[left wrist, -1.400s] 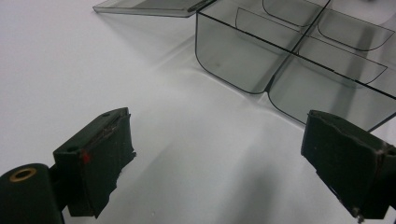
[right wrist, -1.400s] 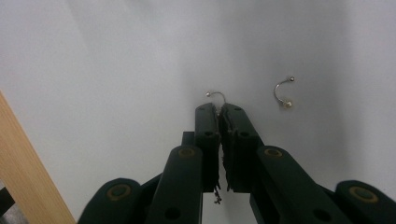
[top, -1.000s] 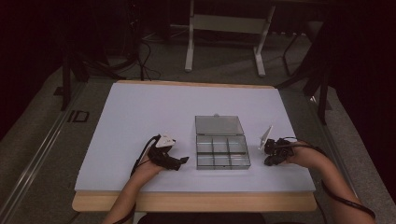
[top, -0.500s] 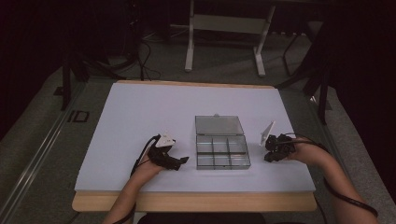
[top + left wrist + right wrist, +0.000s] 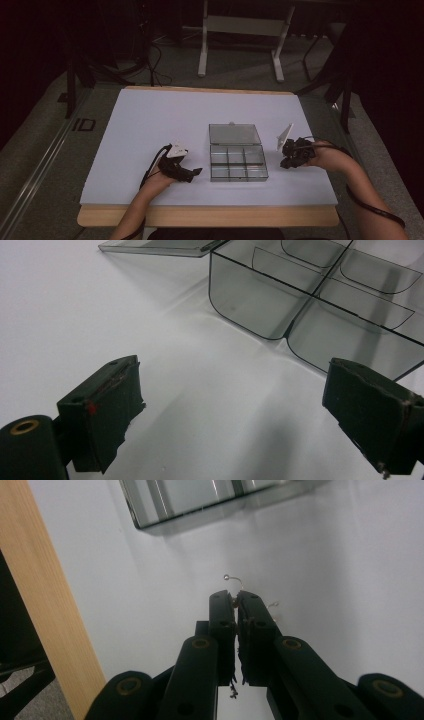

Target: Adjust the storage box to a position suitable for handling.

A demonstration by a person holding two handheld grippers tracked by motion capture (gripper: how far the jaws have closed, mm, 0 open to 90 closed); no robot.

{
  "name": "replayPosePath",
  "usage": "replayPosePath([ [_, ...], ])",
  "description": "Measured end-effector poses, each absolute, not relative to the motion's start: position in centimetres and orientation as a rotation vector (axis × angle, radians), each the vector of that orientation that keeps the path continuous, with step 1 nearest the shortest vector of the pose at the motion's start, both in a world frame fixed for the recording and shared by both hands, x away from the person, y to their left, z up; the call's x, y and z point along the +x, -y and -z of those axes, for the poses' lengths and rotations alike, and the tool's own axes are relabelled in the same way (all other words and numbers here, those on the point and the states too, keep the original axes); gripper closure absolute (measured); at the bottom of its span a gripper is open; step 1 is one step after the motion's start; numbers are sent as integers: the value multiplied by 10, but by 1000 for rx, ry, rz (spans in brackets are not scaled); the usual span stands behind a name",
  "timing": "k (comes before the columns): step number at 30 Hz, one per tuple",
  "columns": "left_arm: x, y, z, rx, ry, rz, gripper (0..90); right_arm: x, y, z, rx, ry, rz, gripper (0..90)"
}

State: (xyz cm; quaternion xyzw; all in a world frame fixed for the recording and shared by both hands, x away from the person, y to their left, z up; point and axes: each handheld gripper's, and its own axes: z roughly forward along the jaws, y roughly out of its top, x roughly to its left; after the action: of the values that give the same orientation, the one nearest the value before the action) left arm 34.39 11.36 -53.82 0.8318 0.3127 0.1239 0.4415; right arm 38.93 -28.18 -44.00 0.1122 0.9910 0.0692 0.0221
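Clear plastic compartment box [image 5: 238,161] — thin wire hook [image 5: 234,581] pinched in right claw [image 5: 236,598].

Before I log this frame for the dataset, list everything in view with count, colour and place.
Compartment box: one, clear grey, table centre, lid open flat behind it.
Wire hook: one, silver, pinched at the right gripper's tip.
Table: one, white top, wooden front edge.
Stand: one, white, on the floor beyond the table.
Left gripper: black, jaws wide apart, beside the box.
Right gripper: black, jaws closed on the hook.
Hands: two, at the table's near side.
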Motion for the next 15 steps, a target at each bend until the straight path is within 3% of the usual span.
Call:
replayPosePath([
  [15,344,-113,538,2066,-773,-307,94,393,247,425,245,-3064,-239,856],
])
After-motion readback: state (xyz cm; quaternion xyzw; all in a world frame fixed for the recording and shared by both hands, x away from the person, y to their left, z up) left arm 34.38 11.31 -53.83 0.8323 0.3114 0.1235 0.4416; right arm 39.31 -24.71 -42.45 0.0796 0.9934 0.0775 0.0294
